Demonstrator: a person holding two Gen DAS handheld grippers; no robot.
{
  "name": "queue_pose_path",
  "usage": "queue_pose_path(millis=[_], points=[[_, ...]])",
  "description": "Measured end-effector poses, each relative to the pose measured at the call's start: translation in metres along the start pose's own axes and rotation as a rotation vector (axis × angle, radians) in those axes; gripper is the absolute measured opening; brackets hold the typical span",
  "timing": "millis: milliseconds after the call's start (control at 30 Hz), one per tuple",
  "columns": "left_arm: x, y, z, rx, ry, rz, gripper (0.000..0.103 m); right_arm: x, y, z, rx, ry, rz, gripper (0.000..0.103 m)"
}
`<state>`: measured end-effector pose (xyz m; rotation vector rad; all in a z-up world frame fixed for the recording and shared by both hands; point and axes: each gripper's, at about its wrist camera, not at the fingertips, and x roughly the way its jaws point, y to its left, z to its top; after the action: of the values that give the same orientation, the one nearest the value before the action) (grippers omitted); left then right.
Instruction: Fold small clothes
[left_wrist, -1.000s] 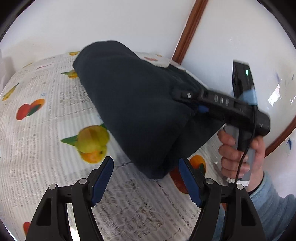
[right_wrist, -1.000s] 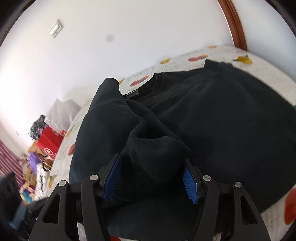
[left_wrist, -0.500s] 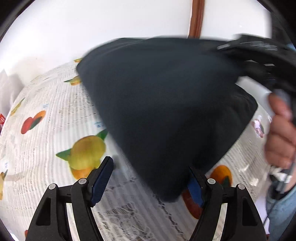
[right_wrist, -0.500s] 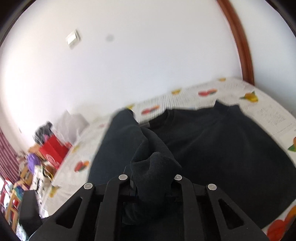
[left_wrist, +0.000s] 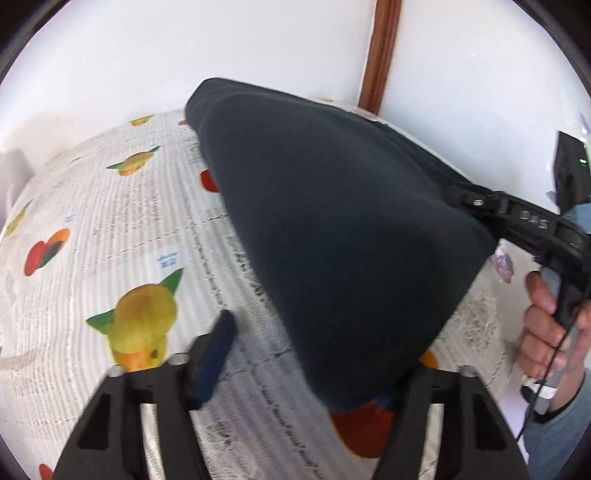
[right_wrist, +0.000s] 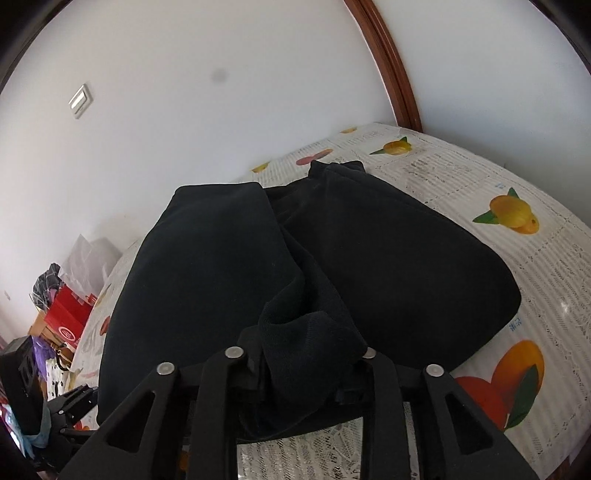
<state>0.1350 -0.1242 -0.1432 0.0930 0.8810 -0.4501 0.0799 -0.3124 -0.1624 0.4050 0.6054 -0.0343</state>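
Lying on the fruit-printed tablecloth (right_wrist: 461, 177), one dark sweatshirt (right_wrist: 388, 258) is recorded: a single garment, near-black in the right wrist view and dark navy in the left wrist view, of soft fleecy cloth. It is bunched into two rounded lobes with a deep crease between them; a ribbed edge shows at its far end. One bunched fold is raised off the table and gathered toward the right wrist camera.

Two grippers are counted. The right gripper (right_wrist: 303, 365) is clamped on that raised fold, cloth filling the gap between its fingers; its jaws have just been easing open slightly, yet the fold remains pinched. The left gripper (left_wrist: 310, 362) is held low at the garment's near corner; its jaws have just been closing, one blue pad (left_wrist: 216, 347) is blurred and stands clear of the cloth, the other finger is hidden behind the hanging corner, and contact cannot be told.

One hand (left_wrist: 546, 332) in a grey-blue sleeve is seen on the right gripper's handle. Printed fruits on the cloth are numerous. One wooden door frame (right_wrist: 391, 70), one wall switch (right_wrist: 80, 100) and one heap of clutter (right_wrist: 62, 314) by the white wall are noted.
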Motion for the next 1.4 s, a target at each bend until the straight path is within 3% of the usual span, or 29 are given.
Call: queue_pose_path(millis=[67,100,133,267,400,667,800,933,1067,1133,1200,1233,1300,1400], points=[[-0.001,-0.001,-0.001,-0.014,-0.002,-0.024,0.024,0.008,0.005,0.004,-0.010,0.016,-0.023,0.026],[-0.004,-0.002,-0.002,-0.022,-0.021,0.005,0.020,0.014,0.010,0.005,-0.029,0.025,-0.026,0.016],[-0.006,-0.002,-0.003,-0.017,-0.032,0.031,0.019,0.018,0.015,0.005,-0.050,0.037,-0.024,0.016],[-0.013,0.018,-0.006,-0.070,-0.040,0.032,0.017,0.027,0.043,0.006,-0.109,0.033,-0.024,0.015],[-0.026,0.050,-0.016,-0.124,-0.050,0.061,0.017,0.038,0.060,0.008,-0.076,0.071,0.062,0.014],[-0.058,0.105,-0.045,-0.207,-0.065,0.138,0.017,0.058,0.127,-0.008,-0.167,0.102,0.182,0.014],[-0.061,0.110,-0.052,-0.199,-0.066,0.127,0.017,0.050,0.138,-0.020,-0.207,0.090,0.195,0.014],[-0.066,0.099,-0.060,-0.130,-0.066,0.161,0.019,0.030,0.124,-0.028,-0.184,0.057,0.203,0.014],[-0.065,0.092,-0.062,-0.098,-0.066,0.170,0.021,0.027,0.122,-0.035,-0.223,0.093,0.141,0.017],[-0.065,0.094,-0.056,-0.081,-0.061,0.163,0.030,0.025,0.122,-0.030,-0.235,0.098,0.127,0.027],[-0.060,0.093,-0.050,-0.063,-0.053,0.125,0.065,0.026,0.122,-0.025,-0.232,0.091,0.135,0.046],[-0.058,0.093,-0.048,-0.062,-0.054,0.101,0.069,0.028,0.122,-0.022,-0.231,0.090,0.135,0.050],[-0.054,0.092,-0.044,-0.076,-0.051,0.070,0.069,0.037,0.121,-0.016,-0.209,0.108,0.126,0.052],[-0.038,0.087,-0.036,-0.081,-0.011,0.093,0.069,0.059,0.121,-0.009,-0.157,0.173,0.140,0.052]])
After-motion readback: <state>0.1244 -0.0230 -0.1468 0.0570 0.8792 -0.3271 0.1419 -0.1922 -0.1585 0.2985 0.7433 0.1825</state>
